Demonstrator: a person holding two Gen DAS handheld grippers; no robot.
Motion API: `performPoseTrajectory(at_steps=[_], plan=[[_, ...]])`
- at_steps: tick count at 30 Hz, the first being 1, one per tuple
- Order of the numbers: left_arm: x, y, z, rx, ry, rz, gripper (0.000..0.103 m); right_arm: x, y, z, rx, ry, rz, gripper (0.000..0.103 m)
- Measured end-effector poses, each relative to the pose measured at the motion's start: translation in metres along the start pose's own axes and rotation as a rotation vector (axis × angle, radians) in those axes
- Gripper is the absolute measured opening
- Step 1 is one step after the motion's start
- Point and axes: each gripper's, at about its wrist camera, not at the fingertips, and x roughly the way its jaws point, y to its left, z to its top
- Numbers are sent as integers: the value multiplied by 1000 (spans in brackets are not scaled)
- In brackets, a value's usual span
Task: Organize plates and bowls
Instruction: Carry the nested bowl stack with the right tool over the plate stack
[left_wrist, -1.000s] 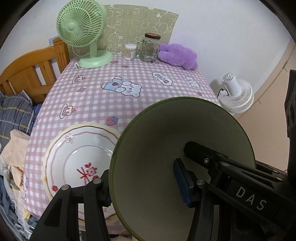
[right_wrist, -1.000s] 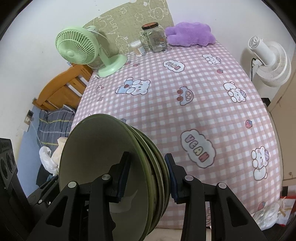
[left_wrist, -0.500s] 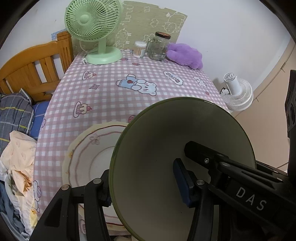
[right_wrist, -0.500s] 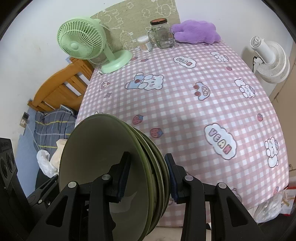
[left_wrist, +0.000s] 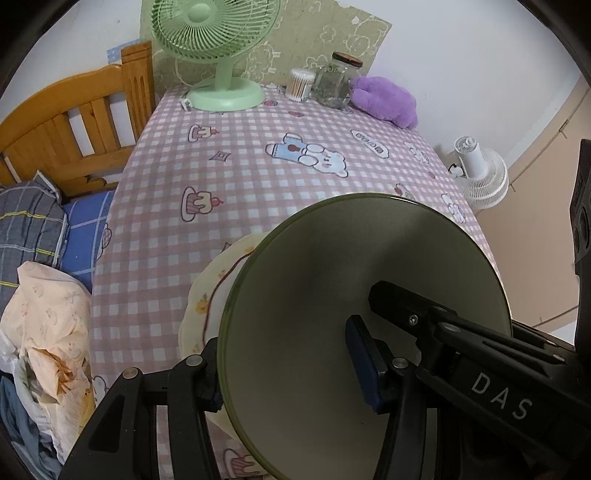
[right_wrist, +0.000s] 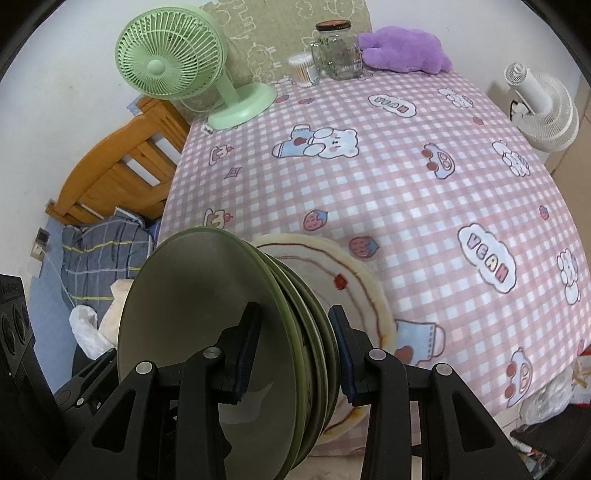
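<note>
A stack of several olive-green plates (right_wrist: 207, 295) hangs tilted on edge over the near side of the pink checked table (right_wrist: 406, 192). My right gripper (right_wrist: 295, 339) is shut on the stack's rim, one blue pad on each face. In the left wrist view the front green plate (left_wrist: 332, 266) fills the lower middle; my left gripper (left_wrist: 286, 365) is shut on the same stack, and the other gripper's black finger marked DAS (left_wrist: 498, 391) lies across it. Beneath the stack a cream plate with a red line pattern (right_wrist: 332, 266) (left_wrist: 210, 295) lies on the table, largely hidden.
At the table's far edge stand a green desk fan (left_wrist: 221, 74), a cup of cotton swabs (left_wrist: 300, 84), a glass jar (left_wrist: 338, 83) and a purple plush (left_wrist: 384, 99). A wooden bed frame (left_wrist: 74, 125) and bedding lie left; a white fan (left_wrist: 480, 173) stands on the floor at the right.
Both grippers have carried the green stack farther in over the table. The cream plate, in plain sight to the stack's left a second ago, now lies mostly under the stack.
</note>
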Motion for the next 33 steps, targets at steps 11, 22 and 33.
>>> performPoseTrajectory(at_steps=[11, 22, 33], plan=[[18, 24, -10, 10, 66, -30, 53, 26, 14, -15, 44, 43, -49, 41], [24, 20, 0, 56, 48, -3, 53, 32, 15, -7, 51, 28, -74, 41], [25, 8, -3, 41, 35, 60, 59, 35, 4, -4, 13, 39, -21, 44]])
